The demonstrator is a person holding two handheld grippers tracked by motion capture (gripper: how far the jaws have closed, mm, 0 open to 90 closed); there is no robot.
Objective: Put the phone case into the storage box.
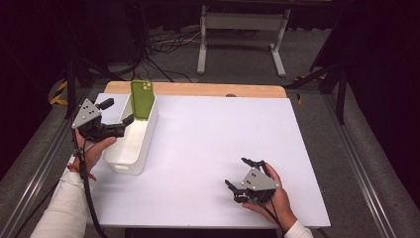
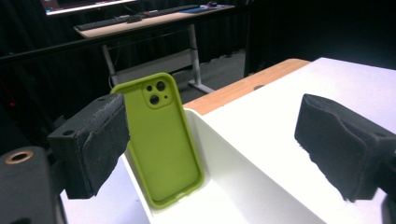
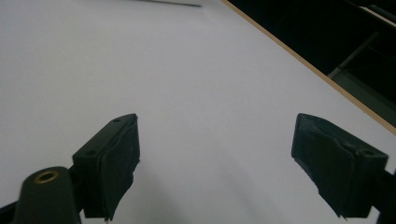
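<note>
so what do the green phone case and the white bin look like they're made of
Green phone case: probably soft silicone or rubbery plastic; matte, with rounded edges and a moulded camera cutout. White bin: likely hard moulded plastic; smooth, faintly glossy walls with rounded corners and an even rim. Neither can be confirmed by look alone.

A lime-green phone case (image 2: 163, 140) is seen standing upright, camera cutouts uppermost, leaned against the far end wall inside a white rectangular bin (image 1: 130, 148). The bin is set lengthwise near the left edge of the white worktop (image 1: 213, 144).
</note>
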